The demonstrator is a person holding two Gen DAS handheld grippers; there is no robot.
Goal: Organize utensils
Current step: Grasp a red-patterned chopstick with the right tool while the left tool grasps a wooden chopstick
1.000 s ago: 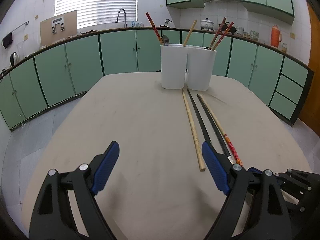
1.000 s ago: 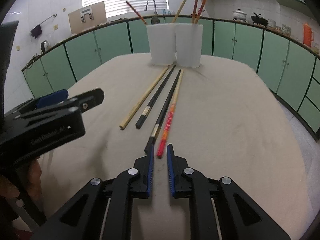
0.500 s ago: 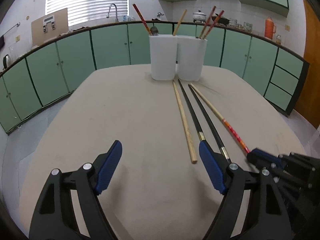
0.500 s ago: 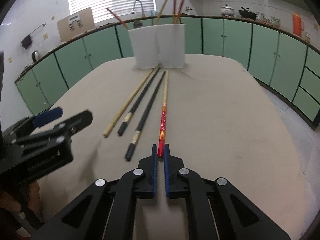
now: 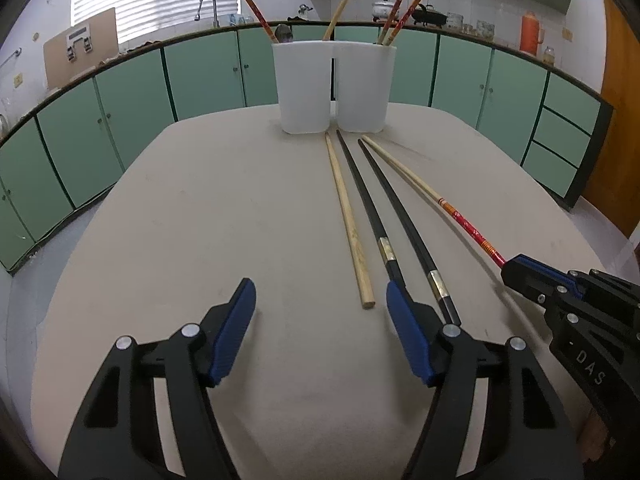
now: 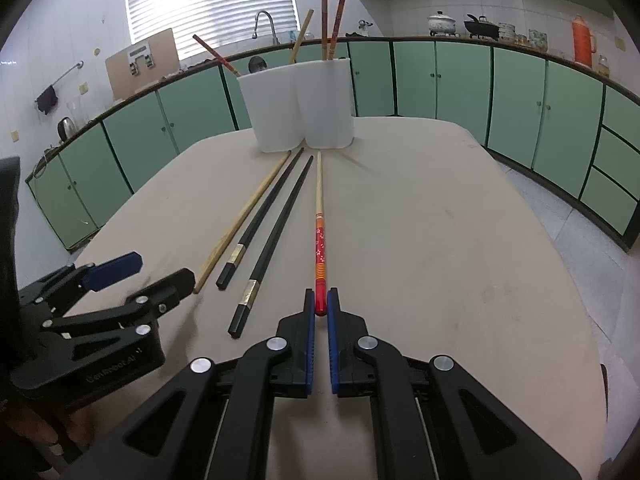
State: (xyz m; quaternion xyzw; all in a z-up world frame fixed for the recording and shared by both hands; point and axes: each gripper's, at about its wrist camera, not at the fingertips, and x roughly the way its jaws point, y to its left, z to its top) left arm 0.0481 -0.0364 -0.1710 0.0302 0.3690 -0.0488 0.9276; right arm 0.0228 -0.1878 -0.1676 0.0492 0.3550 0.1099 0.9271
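A white twin holder (image 5: 334, 84) (image 6: 298, 104) stands at the table's far end with several chopsticks and a spoon in it. In front of it lie a wooden chopstick (image 5: 348, 220) (image 6: 240, 220) and two black chopsticks (image 5: 368, 208) (image 6: 280, 224). My right gripper (image 6: 320, 308) (image 5: 516, 272) is shut on the near end of a red-handled chopstick (image 6: 319, 240) (image 5: 460, 220), whose pale tip points at the holder. My left gripper (image 5: 320, 312) (image 6: 166, 267) is open, its jaws closing. The wooden chopstick's near end lies just inside its right finger (image 5: 408, 336), untouched.
The beige table (image 5: 200, 220) has rounded edges, with floor close by on both sides. Green cabinets ring the room behind the holder. A hand (image 6: 24, 432) holds the left gripper at the lower left of the right wrist view.
My right gripper shut on the red chopstick's near end, and that end swung away from the black ones. My left gripper's jaws narrowed and came nearer the wooden chopstick's end.
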